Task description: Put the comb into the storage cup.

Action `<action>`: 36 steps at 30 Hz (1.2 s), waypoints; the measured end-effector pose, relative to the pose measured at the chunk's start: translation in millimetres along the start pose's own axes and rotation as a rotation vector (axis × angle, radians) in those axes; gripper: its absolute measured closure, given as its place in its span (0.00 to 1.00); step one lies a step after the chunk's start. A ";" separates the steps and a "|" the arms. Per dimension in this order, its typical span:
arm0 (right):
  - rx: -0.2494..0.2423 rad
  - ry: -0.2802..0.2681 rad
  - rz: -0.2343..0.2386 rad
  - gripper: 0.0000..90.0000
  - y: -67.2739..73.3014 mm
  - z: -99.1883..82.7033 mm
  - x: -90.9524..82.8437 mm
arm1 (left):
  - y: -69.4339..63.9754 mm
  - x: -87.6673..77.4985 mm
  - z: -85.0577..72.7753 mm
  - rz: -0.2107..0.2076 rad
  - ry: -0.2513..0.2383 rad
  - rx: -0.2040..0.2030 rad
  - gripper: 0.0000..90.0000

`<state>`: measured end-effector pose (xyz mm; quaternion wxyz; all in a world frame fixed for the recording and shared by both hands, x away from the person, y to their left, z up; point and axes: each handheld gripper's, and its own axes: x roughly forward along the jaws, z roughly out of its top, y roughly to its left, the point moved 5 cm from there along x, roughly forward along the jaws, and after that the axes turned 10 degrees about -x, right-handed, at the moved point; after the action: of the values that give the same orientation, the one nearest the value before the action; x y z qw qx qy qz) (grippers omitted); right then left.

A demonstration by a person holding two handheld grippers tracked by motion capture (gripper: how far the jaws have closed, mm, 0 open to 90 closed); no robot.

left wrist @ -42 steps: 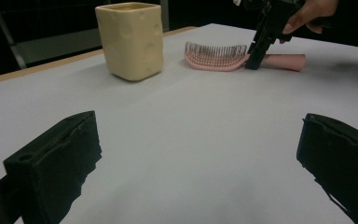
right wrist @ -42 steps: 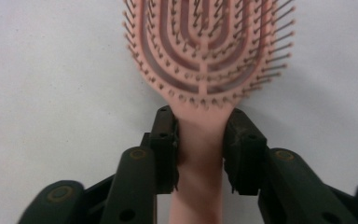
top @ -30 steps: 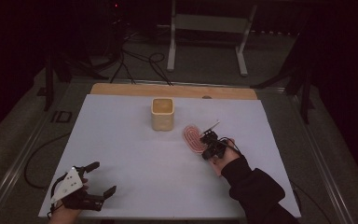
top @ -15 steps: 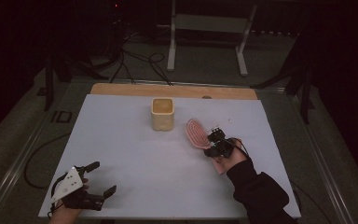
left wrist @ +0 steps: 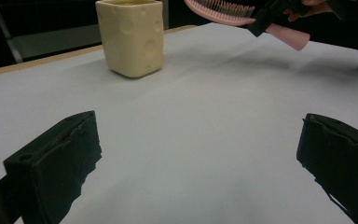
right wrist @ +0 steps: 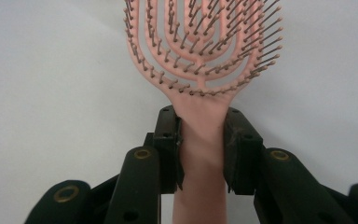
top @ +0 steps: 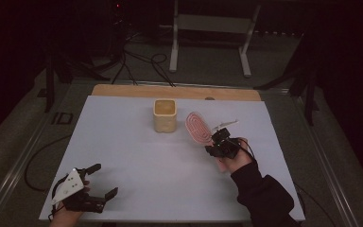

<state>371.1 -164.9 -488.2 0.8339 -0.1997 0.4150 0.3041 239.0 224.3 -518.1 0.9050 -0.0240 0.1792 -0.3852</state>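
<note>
The right hand-held gripper [top: 216,142] is clamped on the handle of a pink hairbrush [top: 198,127]. In the right gripper view both jaws press against the handle just below the brush head [right wrist: 203,42], one on each side. The hairbrush is held clear of the desk [top: 137,161], over its right half, with the bristles facing up and the head angled toward the far edge. A cream cup [top: 165,116] stands upright on the desk near the middle of the far edge, just left of the brush head and apart from it.

The left hand-held gripper [top: 99,182] sits at the near left corner of the desk. Its jaws stand wide apart with nothing between them; in the left gripper view only bare desk surface lies between them.
</note>
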 end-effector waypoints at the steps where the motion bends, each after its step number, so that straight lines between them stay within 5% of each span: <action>1: 0.000 -0.010 -0.001 0.78 0.0 1.9 -1.4 | -0.1 -0.1 0.0 0.000 -0.001 -0.001 0.00; 4: 0.002 -0.014 0.002 0.78 0.3 3.7 -2.3 | -0.1 -0.2 0.2 0.000 -0.001 -0.002 0.00; 9: -0.039 -0.108 -0.041 0.78 4.0 18.0 -9.1 | 0.2 0.0 0.2 0.000 -0.002 -0.003 0.00; 27: -0.120 -0.248 0.000 0.78 15.0 60.7 -9.1 | 0.0 -0.6 0.3 0.000 -0.001 0.000 0.00; 36: -0.126 -0.368 0.050 0.78 16.1 84.0 -9.1 | 0.2 -1.1 0.3 0.000 -0.003 -0.002 0.00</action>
<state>403.9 -107.0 -433.8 0.8737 -0.1821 0.2404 0.3816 238.5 225.2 -517.5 0.9053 -0.0254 0.1780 -0.3849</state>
